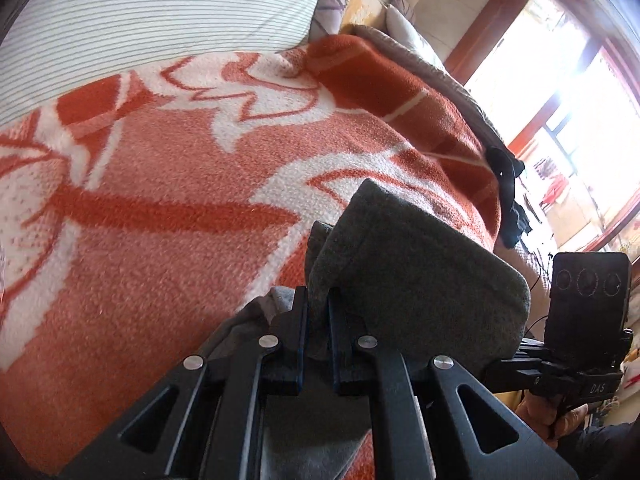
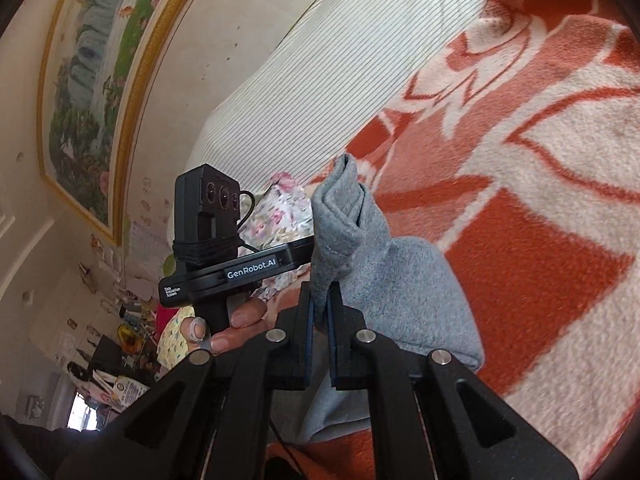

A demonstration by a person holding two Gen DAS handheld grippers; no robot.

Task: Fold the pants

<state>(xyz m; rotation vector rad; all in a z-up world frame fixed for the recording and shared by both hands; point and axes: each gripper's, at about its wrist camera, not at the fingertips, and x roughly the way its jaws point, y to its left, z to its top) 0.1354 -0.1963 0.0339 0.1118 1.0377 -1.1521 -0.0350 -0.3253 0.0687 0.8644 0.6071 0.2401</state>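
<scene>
The grey fleece pants (image 1: 420,280) are held up above the orange-and-white woven blanket (image 1: 160,240), which is spread over the bed. The black left gripper (image 1: 318,304) has its jaws closed on a bunched edge of the fabric, which rises ahead of them and drapes to their right. The black right gripper (image 2: 319,308) pinches another bunched edge (image 2: 340,216) the same way. Behind the blanket lies the white pinstriped pillow (image 1: 160,12). In the right wrist view the floral-print cloth (image 2: 280,208) sits left of the pants, behind the other gripper's body (image 2: 236,268). The gold-framed landscape painting (image 2: 92,80) hangs on the wall left of the pillow.
</scene>
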